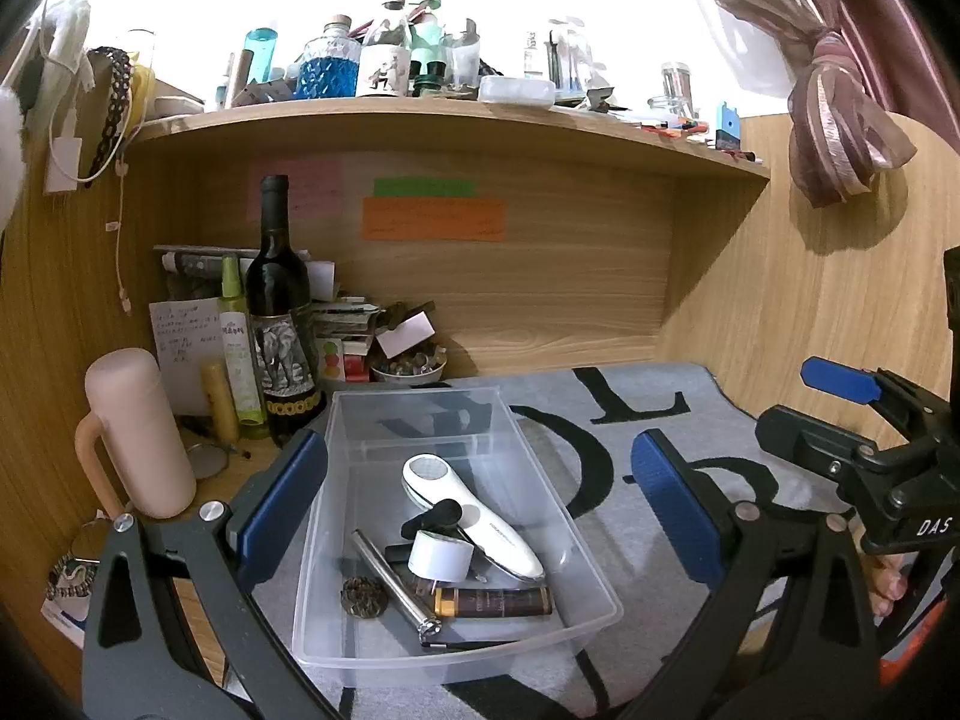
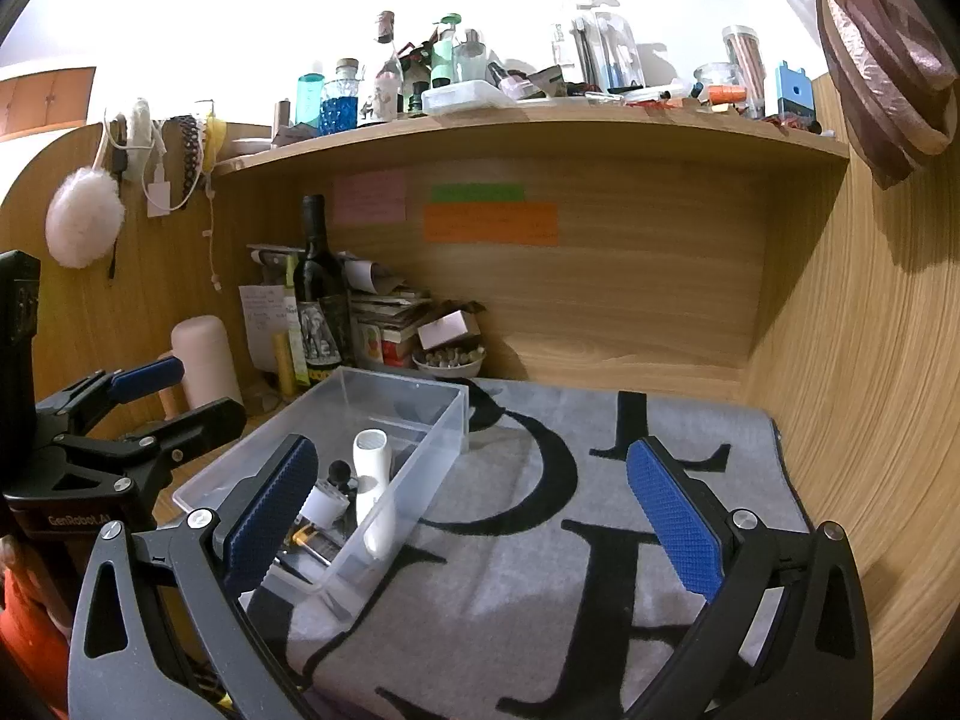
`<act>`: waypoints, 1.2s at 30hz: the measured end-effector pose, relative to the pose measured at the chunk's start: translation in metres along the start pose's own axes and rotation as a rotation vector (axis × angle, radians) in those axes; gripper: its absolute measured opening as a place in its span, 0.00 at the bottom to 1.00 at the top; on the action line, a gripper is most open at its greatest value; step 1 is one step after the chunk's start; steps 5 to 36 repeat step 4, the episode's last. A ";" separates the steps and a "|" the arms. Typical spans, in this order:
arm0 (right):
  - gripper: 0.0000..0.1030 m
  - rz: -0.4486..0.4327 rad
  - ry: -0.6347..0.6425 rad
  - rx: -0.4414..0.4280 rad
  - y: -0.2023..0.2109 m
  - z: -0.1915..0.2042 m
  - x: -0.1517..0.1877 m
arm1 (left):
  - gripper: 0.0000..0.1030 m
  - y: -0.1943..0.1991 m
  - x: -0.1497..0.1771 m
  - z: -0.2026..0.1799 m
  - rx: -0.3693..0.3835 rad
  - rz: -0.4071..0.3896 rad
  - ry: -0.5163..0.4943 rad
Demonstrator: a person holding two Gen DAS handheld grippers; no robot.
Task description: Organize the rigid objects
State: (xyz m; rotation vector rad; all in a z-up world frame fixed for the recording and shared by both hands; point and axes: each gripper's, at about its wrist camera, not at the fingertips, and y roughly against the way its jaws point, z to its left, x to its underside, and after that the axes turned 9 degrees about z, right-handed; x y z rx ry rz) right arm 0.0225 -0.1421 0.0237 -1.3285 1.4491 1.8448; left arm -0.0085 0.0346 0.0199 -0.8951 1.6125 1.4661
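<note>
A clear plastic bin point(image 1: 420, 420) sits on a grey lettered mat point(image 1: 630, 420), holding a white handheld device point(image 1: 474, 510), a metal rod point(image 1: 390, 582), a dark tube with a gold cap point(image 1: 498, 602), a white roll point(image 1: 440, 558) and a small round brown piece point(image 1: 362, 596). The left gripper point(image 1: 480, 510) hovers wide open around the bin, holding nothing. The right gripper point(image 2: 474, 516) is also wide open and empty over the mat beside the bin. The bin looks light, stiff and slippery; gripping one thin side wall seems safest.
</note>
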 end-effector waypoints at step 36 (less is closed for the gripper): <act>1.00 0.005 -0.004 -0.008 -0.004 -0.004 0.000 | 1.00 -0.002 0.001 0.002 0.012 0.013 0.007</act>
